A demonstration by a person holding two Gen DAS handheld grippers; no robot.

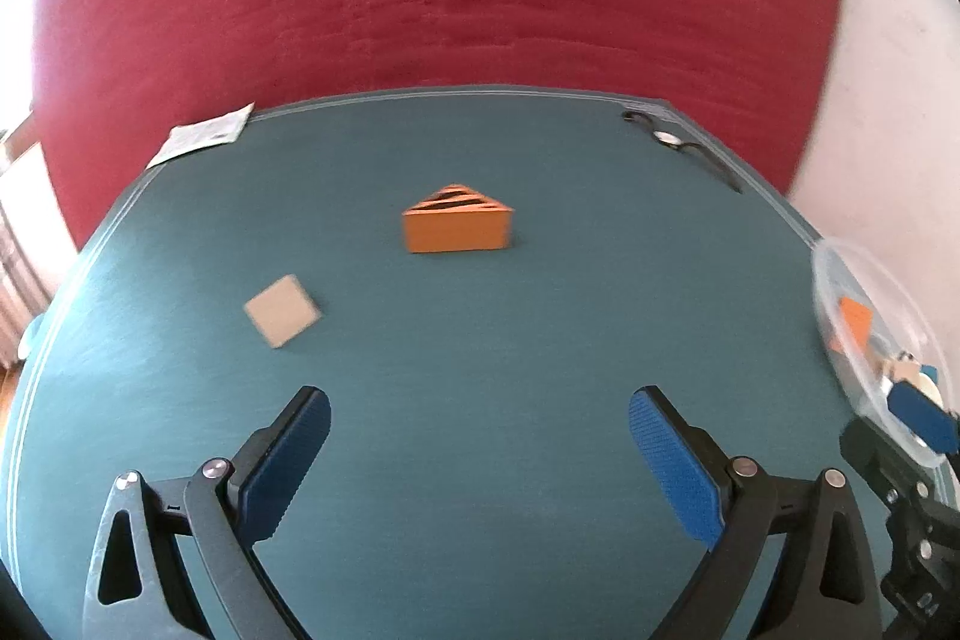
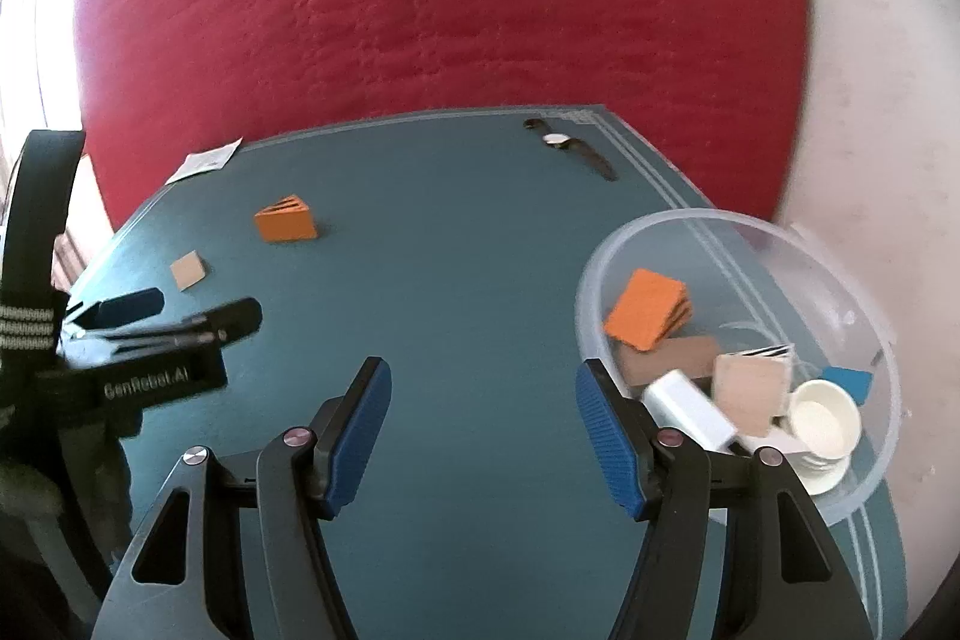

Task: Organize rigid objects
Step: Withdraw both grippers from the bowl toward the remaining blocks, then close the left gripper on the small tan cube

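Bowl [image 2: 606, 280]: several blocks already in. Left on my table [image 1: 480, 340]: orange wedge [image 1: 457, 220], tan tile [image 1: 282, 311]. My left gripper [image 1: 480, 460] and right gripper [image 2: 483, 436]: both released, empty.

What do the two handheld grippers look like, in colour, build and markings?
Both match: the left gripper and right gripper have black linkage arms with silver pivot pins and triangular cut-outs, ending in fingers faced with ribbed blue pads. In the right wrist view the left unit's black body carries white GenRobot.AI lettering and a black strap with white stitching.
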